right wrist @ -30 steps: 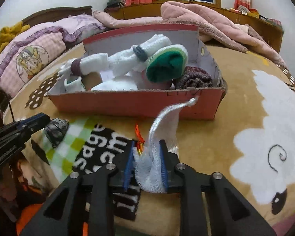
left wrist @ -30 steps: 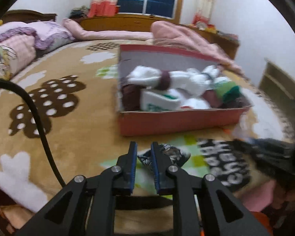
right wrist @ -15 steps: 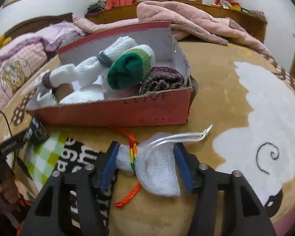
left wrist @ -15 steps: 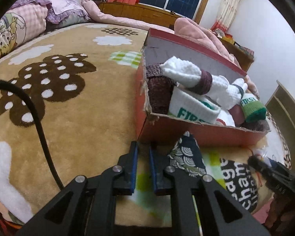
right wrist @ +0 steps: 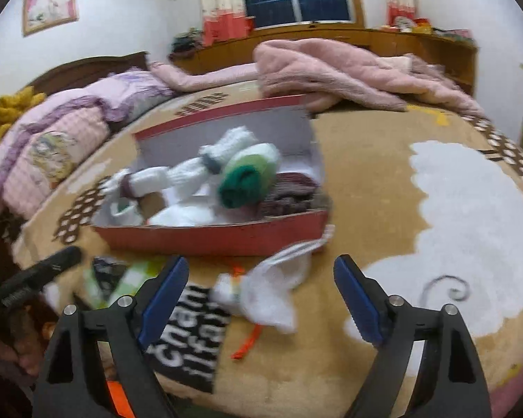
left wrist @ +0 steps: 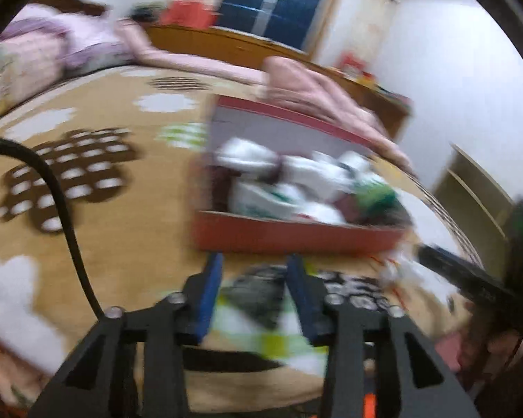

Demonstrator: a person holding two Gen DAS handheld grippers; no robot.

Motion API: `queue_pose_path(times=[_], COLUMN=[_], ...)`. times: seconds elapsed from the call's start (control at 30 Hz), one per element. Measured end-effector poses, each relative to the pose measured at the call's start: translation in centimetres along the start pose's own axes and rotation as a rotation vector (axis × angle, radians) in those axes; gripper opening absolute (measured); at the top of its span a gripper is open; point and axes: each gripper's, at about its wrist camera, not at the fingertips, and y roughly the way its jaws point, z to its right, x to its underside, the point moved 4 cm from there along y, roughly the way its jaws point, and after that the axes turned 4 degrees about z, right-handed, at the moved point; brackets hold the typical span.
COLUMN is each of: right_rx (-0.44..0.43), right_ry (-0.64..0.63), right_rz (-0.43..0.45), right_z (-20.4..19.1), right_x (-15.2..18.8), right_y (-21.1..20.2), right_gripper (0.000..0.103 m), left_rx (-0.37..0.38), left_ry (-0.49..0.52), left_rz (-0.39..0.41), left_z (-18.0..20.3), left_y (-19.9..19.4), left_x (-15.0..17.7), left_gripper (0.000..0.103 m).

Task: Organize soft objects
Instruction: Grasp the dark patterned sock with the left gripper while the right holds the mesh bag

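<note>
A bed covered by a tan blanket (right wrist: 373, 188) with brown and white cartoon patches. In the middle sits a red box (right wrist: 226, 237), open-topped, filled with rolled socks: white rolls, a green roll (right wrist: 244, 184) and a dark maroon one.

The right gripper (right wrist: 261, 285) hovers above the blanket in front of the box, its blue-padded jaws wide apart and opening. Between them, touching neither pad, a white mesh pouch (right wrist: 272, 296) lies on the blanket with an orange cord (right wrist: 247, 341) trailing from it.

In the blurred left view, the left gripper (left wrist: 254, 289) has its jaws a little apart and opening. A dark patterned sock (left wrist: 258, 296) lies on the blanket between them, just in front of the box (left wrist: 296, 237); no pad appears to press on it.

A pink quilt (right wrist: 348, 73) is heaped behind the box.
</note>
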Motion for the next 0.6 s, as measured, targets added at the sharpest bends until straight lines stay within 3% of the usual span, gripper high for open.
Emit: queue_pose_path(times=[0.07,0.17,0.27,0.3,0.33,0.4,0.5,0.57,0.6], right_rx=[-0.002,0.027,0.037,0.04,0.045,0.051,-0.03,-0.032,-0.038], right_ry=[-0.024,-0.071,-0.087,-0.079,-0.066,-0.029,0.039,0.018,-0.002], right_rz=[0.001,0.004,0.039,0.056,0.077,0.122,0.137,0.127,0.102], right_z=[-0.7,-1.4,-1.3,-1.0,-0.6,0.4,1.8,2.0,1.8], right_x=[0.2,0.6,0.3,0.1,-0.2,-1.0,-2.0,-2.3,-2.1], right_y=[0.2,0.4,-0.4,-0.8,-1.4,-2.6,-3.7,-3.6,-3.1], right_gripper=[0.079,0.066,0.057,0.048,0.029,0.004,0.002,0.002,0.009], left_rx=[0.053,-0.019,-0.035,-0.024,-0.022,-0.036,-0.041,-0.019,-0.023], left_ry=[0.062,0.15,0.068,0.05,0.053,0.108,0.178,0.196,0.216], left_rz=[-0.011,-0.064,-0.058,-0.059,-0.06,-0.054,-0.042,-0.016,0.002], left_z=[1.8,3.6,2.5,2.2,2.2,2.7,3.2,3.5,3.5], left_y=[0.7,3.1,3.7,3.7,3.5,3.0,1.6,0.3,-0.2], left_x=[0.4,1.4,0.9,0.9,0.9,1.2,1.4,0.8,0.7], left_gripper=[0.026,0.023,0.021,0.02,0.02,0.019,0.018,0.018,0.019])
